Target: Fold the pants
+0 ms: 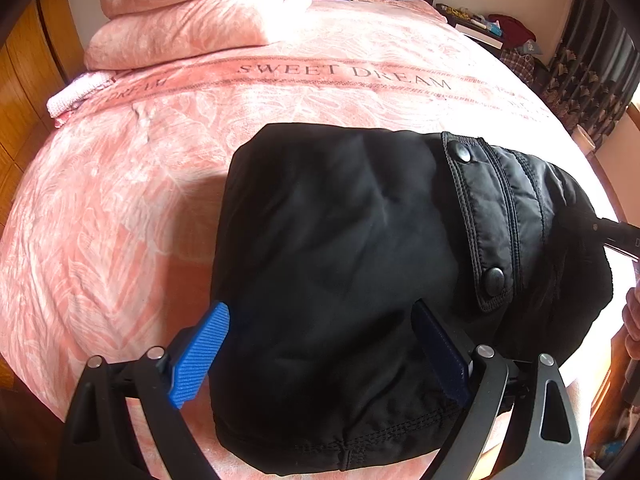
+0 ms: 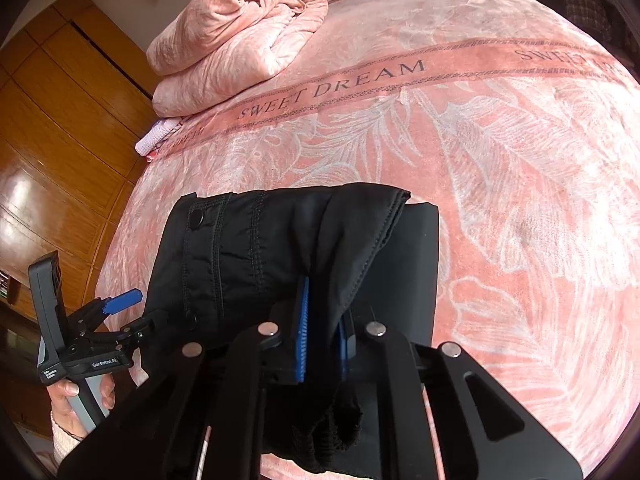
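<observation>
The black padded pants point(image 1: 360, 248) lie folded into a thick bundle on the pink bed; a flap with two snap buttons point(image 1: 472, 216) faces up. My left gripper point(image 1: 320, 352) is open, its blue fingers point(image 1: 200, 356) astride the near edge of the bundle. In the right wrist view the pants point(image 2: 248, 248) fill the middle. My right gripper point(image 2: 322, 340) is shut on a fold of the black fabric, which hangs bunched between its blue pads point(image 2: 302, 336). The left gripper point(image 2: 120, 312) shows at the bundle's left side, held by a hand.
The pink "SWEET DREAM" bedspread point(image 1: 160, 168) covers the bed. A folded pink quilt point(image 1: 192, 12) sits at the far left, also in the right wrist view point(image 2: 240, 40). Wooden wardrobe doors point(image 2: 52, 120) stand left of the bed. A cluttered nightstand point(image 1: 480, 28) is far right.
</observation>
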Tool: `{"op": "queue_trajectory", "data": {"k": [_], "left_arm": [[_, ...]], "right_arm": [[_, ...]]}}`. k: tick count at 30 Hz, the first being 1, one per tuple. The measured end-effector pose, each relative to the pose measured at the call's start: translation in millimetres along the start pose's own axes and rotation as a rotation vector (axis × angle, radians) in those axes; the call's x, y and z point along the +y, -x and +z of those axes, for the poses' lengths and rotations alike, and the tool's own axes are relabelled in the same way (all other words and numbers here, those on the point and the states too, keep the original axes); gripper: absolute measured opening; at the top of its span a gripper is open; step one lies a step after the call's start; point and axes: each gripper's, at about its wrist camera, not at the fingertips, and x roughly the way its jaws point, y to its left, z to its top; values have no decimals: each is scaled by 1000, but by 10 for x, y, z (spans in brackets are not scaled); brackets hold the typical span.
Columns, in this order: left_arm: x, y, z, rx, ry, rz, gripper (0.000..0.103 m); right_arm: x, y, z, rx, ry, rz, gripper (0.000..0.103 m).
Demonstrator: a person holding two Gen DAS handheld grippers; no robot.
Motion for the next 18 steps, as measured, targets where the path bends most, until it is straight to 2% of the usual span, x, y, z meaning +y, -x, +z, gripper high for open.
{"op": "queue_trajectory", "data": {"k": [7,18], "left_arm": [[-72,69,18,-20,-20,-12,93],[-78,146,27,-42,-27,-18,93]], "right_arm": [[-78,101,-7,-8,-10,-11,10],[-305,-174,-106,35,-84,-8,16]]}}
